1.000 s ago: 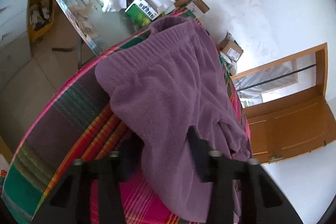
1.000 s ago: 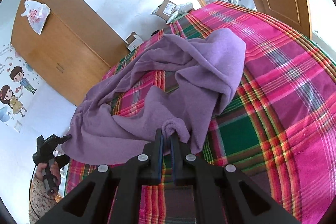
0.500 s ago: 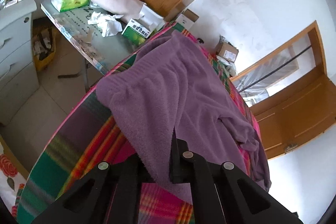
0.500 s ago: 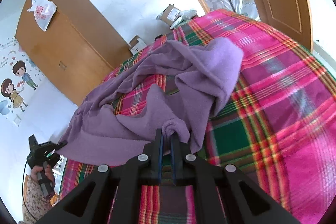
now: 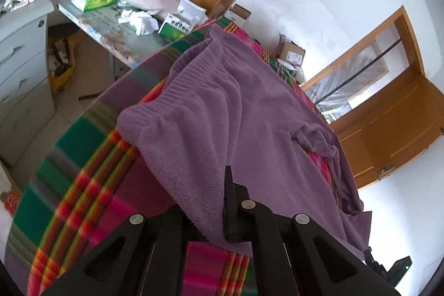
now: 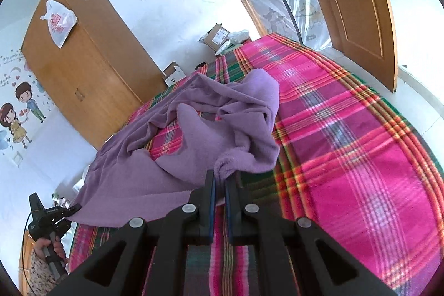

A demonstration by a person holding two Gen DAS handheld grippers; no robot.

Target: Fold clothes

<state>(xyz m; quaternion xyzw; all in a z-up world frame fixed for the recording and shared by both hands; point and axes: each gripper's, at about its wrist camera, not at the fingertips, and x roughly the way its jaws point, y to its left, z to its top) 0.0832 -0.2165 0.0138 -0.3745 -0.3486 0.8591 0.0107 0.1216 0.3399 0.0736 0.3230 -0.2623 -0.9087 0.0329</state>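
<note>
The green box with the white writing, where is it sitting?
In the left wrist view, the green box sits upper left on the grey side table, beside crumpled white tissue, just beyond the bed's plaid blanket.

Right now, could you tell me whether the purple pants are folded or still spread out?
Not folded: the purple pants lie rumpled across the plaid blanket, blanket showing between the legs, with both grippers pinching the fabric.
</note>
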